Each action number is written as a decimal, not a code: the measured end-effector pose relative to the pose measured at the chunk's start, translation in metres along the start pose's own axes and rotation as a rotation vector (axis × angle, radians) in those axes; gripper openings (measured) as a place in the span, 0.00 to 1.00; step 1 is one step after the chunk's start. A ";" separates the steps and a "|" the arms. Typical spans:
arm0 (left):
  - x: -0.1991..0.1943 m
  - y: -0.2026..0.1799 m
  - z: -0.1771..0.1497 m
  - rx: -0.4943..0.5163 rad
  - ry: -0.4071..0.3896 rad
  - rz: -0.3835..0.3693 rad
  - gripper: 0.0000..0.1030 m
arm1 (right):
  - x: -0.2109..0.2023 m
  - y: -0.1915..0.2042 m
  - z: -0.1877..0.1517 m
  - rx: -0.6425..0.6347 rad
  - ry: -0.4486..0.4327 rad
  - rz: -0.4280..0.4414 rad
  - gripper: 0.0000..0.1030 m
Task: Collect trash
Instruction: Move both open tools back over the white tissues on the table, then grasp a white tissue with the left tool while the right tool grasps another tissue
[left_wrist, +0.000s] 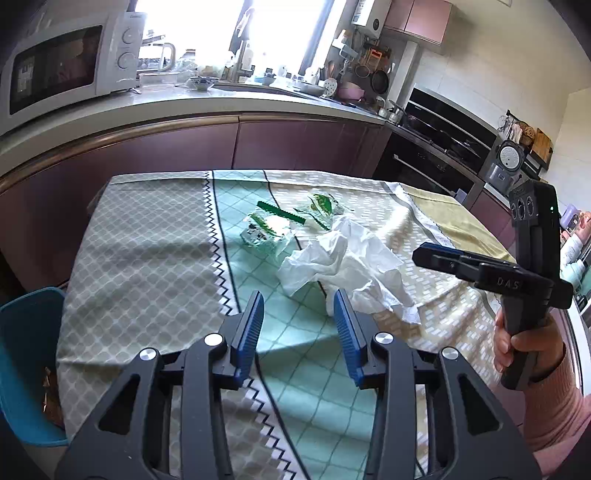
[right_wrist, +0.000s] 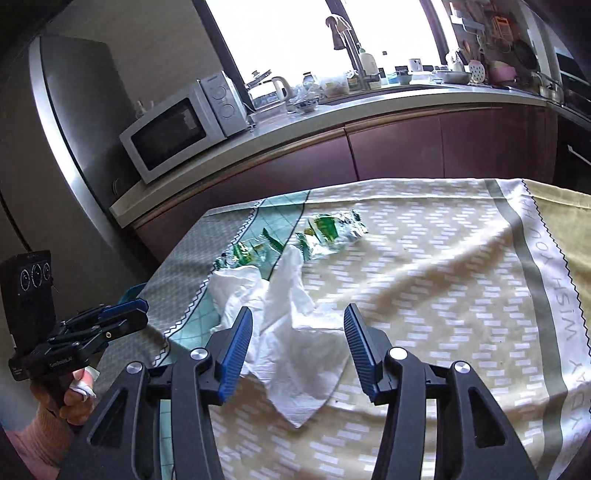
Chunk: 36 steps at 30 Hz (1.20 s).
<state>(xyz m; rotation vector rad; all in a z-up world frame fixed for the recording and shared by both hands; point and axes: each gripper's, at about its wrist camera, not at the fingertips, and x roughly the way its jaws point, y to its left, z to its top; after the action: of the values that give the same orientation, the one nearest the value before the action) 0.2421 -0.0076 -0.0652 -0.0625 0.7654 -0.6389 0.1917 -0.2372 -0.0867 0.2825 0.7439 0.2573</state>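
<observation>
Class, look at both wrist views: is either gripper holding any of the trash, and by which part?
Nothing is held. The left gripper and right gripper are both open above the crumpled white tissue, not touching it.

Crumpled tissue beside green wrappers, perhaps touching.

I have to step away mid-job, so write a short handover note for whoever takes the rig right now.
Left claw: open, empty, above the tablecloth, just short of the crumpled white tissue.
Right claw: open, empty, fingers either side of the same tissue, not closed on it.
Trash on the table: the tissue, plus two clear-and-green plastic wrappers beyond it.
A blue bin sits off the table's left edge.
Done: nothing picked from the table that I can see.
Left: grab the tissue, then both wrappers, probably into the bin.
</observation>
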 end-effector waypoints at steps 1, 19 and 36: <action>0.007 -0.003 0.004 -0.004 0.006 0.000 0.39 | 0.004 -0.005 -0.001 0.010 0.011 0.002 0.49; 0.087 -0.040 0.032 0.031 0.141 -0.008 0.21 | 0.027 -0.013 -0.009 0.023 0.069 0.059 0.49; 0.014 -0.004 0.007 -0.060 0.028 -0.025 0.10 | 0.030 -0.002 -0.012 0.002 0.072 0.045 0.46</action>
<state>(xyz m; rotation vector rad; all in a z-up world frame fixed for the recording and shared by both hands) 0.2520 -0.0202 -0.0681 -0.1189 0.8121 -0.6417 0.2048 -0.2271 -0.1150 0.2937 0.8097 0.3109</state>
